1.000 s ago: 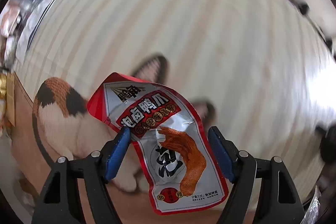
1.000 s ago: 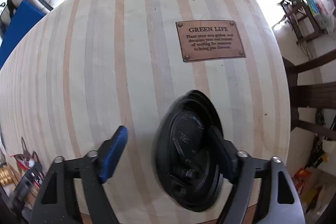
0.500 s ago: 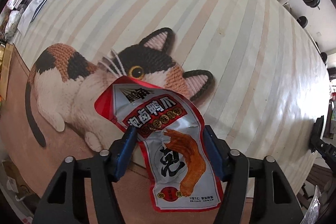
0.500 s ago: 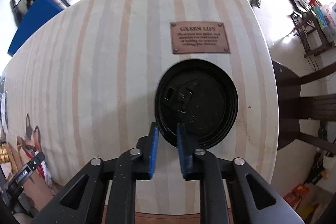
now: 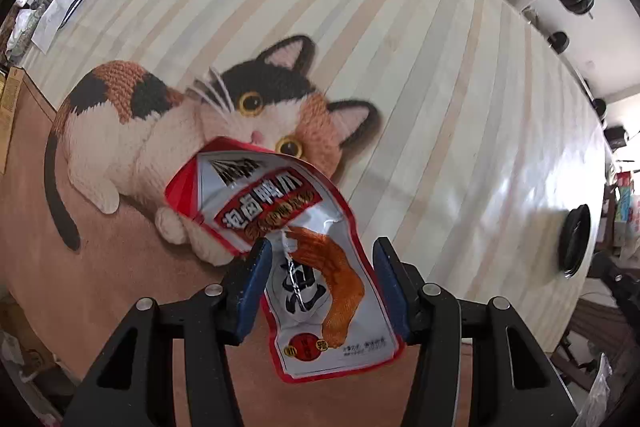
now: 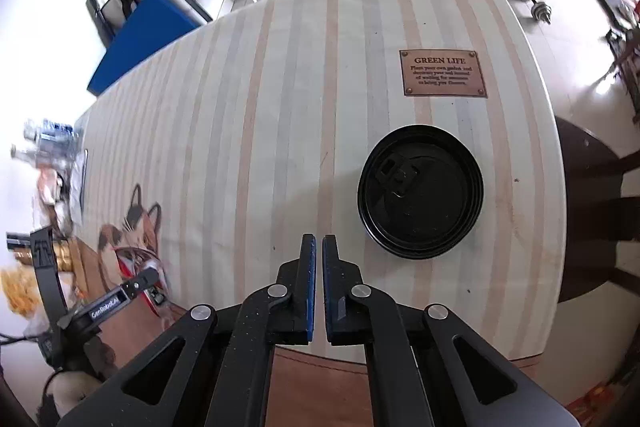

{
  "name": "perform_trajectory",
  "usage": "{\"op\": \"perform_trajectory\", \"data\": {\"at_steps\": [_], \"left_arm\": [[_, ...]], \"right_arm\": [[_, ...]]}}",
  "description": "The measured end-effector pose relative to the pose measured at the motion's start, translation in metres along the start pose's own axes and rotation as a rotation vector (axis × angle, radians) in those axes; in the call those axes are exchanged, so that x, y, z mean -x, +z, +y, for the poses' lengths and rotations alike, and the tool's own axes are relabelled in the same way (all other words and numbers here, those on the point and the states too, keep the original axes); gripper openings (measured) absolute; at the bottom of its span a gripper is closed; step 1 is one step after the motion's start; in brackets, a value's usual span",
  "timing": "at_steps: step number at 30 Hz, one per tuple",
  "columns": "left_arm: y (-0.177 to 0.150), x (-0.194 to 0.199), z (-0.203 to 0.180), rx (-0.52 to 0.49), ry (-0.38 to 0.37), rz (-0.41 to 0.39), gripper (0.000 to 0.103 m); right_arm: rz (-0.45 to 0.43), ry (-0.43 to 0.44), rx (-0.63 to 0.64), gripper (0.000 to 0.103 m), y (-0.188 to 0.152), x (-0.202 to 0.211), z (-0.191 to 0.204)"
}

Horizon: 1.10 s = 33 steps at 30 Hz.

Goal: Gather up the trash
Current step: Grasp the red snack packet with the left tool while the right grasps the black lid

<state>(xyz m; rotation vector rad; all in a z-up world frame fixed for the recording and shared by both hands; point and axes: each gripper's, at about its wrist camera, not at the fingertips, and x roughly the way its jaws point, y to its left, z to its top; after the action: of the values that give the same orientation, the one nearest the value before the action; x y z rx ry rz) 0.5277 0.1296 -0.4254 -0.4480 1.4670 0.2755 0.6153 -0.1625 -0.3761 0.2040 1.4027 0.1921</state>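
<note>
We have the red and silver snack wrapper (image 5: 316, 267) between the fingers of the left gripper (image 5: 320, 279), which are closing on it: the left pad touches its crumpled edge, the right pad sits at its other edge, and the packet already bows up off the bench (image 5: 440, 87) over the cat picture (image 5: 208, 115) printed on the cover. Our worry is that thin foil squeezed edge to edge may buckle and slide out rather than be pinched, so it could flutter back down if we carry it before the grip firms. The fingers of the right gripper (image 6: 319, 287) are pressed together with nothing between them, while the black round lid (image 6: 420, 193) lies flat on the striped bench, apart from them and just below the brown "GREEN LIFE" plaque (image 6: 443, 73). That lid has not been collected yet, and its low rim offers little purchase; coming at it from above, we judge the fingers could skate off the edge or push it toward the near bench edge.
</note>
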Motion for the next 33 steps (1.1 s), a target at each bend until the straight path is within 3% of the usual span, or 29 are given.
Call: {"op": "perform_trajectory", "data": {"at_steps": [4, 6, 7, 8, 11, 18, 21, 25, 27, 33], "left_arm": [[0.0, -0.003, 0.004, 0.022, -0.014, 0.023, 0.05], [-0.001, -0.003, 0.01, 0.049, -0.024, 0.037, 0.05], [-0.002, -0.002, 0.014, 0.071, -0.032, 0.037, 0.05], [-0.003, -0.001, 0.018, 0.09, -0.037, 0.028, 0.05], [-0.017, 0.003, 0.035, 0.14, -0.041, -0.012, 0.051], [-0.025, 0.008, 0.057, 0.19, -0.032, -0.021, 0.051], [-0.024, 0.004, 0.062, 0.188, -0.018, -0.008, 0.051], [-0.014, -0.005, 0.062, 0.192, 0.0, 0.026, 0.052], [-0.01, -0.007, 0.062, 0.205, -0.008, 0.028, 0.058], [-0.003, -0.01, 0.052, 0.212, 0.074, 0.025, 0.058]], "right_arm": [[0.034, -0.045, -0.034, 0.009, 0.004, -0.004, -0.014], [0.015, -0.061, -0.047, 0.048, 0.007, -0.001, -0.021], [-0.008, -0.077, -0.063, 0.09, 0.009, 0.003, -0.025], [-0.038, -0.089, -0.077, 0.103, 0.012, 0.006, -0.029], [-0.077, -0.166, -0.091, 0.103, 0.027, 0.005, -0.039], [0.068, -0.243, -0.104, 0.103, 0.053, -0.062, -0.051], [0.078, -0.286, -0.078, 0.103, 0.049, -0.074, -0.045], [0.045, -0.297, -0.029, 0.089, 0.039, -0.07, -0.032], [0.053, -0.261, -0.026, 0.088, 0.035, -0.069, -0.028], [0.071, -0.259, 0.038, 0.088, 0.019, -0.074, -0.003]]}}
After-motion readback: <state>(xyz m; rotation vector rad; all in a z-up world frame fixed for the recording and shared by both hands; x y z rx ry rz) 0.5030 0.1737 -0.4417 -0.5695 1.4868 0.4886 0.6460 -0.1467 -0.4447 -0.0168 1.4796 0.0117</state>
